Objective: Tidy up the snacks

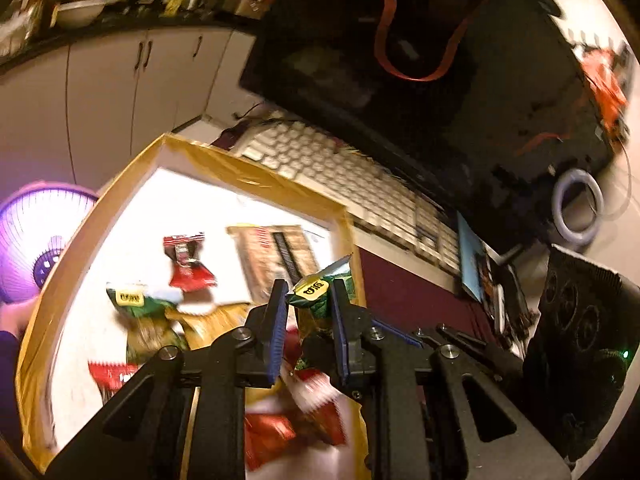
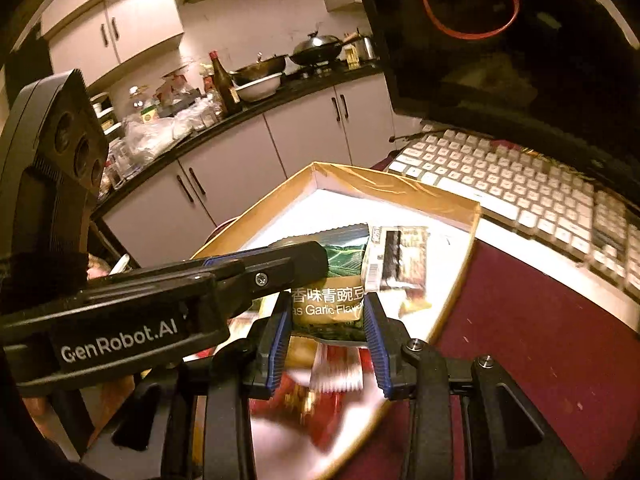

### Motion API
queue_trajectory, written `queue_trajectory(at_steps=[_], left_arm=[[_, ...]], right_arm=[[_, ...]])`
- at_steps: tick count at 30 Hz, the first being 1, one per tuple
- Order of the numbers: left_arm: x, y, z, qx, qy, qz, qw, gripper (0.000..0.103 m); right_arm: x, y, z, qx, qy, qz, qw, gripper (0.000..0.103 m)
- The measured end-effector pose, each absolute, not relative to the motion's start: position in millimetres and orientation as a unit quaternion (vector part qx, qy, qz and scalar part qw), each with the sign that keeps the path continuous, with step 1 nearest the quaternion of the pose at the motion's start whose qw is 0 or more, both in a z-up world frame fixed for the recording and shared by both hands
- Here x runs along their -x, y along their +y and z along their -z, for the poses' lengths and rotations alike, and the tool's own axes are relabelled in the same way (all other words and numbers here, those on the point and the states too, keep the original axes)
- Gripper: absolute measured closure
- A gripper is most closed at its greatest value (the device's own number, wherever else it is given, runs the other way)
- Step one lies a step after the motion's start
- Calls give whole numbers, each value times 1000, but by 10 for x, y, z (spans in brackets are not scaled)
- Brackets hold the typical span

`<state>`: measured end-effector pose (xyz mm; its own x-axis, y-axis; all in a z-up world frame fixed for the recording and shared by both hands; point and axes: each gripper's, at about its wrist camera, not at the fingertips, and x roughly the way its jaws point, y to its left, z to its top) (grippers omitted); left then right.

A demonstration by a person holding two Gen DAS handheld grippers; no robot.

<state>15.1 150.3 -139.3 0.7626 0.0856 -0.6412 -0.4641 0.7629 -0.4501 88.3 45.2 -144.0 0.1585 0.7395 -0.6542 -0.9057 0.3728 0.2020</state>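
Observation:
A shallow white box with a gold rim (image 1: 256,178) (image 2: 400,184) holds several snack packets. My left gripper (image 1: 310,300) has its jaws partly apart around the top of a green pea packet (image 1: 320,286). My right gripper (image 2: 326,320) has that same green garlic-pea packet (image 2: 344,264) between its pads; whether they press it I cannot tell. The left gripper's body (image 2: 160,292) crosses the right wrist view. In the box lie another green packet (image 1: 136,300), red packets (image 1: 186,260) (image 2: 312,404) and a brown bar packet (image 1: 280,256) (image 2: 400,260).
A white keyboard (image 1: 340,176) (image 2: 520,184) lies behind the box on a dark red mat (image 2: 520,340). A black monitor (image 1: 400,40) stands behind it. Kitchen cabinets (image 2: 240,160), a counter with pans and a purple fan (image 1: 36,236) are further off.

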Motion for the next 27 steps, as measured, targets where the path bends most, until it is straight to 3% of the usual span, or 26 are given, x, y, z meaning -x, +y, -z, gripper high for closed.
queue_trajectory(at_steps=[5, 6, 7, 9, 10, 11, 27], left_arm=[[-150, 1576, 1514, 312, 308, -182, 880, 85], [-110, 1551, 1474, 300, 303, -191, 884, 79], [-70, 1505, 1417, 278, 298, -204, 890, 71], [23, 1402, 1334, 240, 286, -233, 898, 23], [92, 1359, 1308, 232, 277, -250, 899, 19], [151, 1338, 1297, 229, 270, -259, 899, 19], [751, 1005, 1228, 184, 283, -300, 892, 19]], right_arm=[[-972, 681, 1676, 113, 385, -534, 744, 64], [-955, 663, 1675, 111, 386, -533, 745, 64], [-923, 629, 1657, 111, 384, -519, 755, 63], [-857, 561, 1604, 112, 375, -507, 768, 48], [-819, 508, 1569, 111, 373, -497, 776, 35], [-785, 460, 1536, 108, 370, -488, 783, 31], [-359, -54, 1401, 119, 389, -416, 813, 31]])
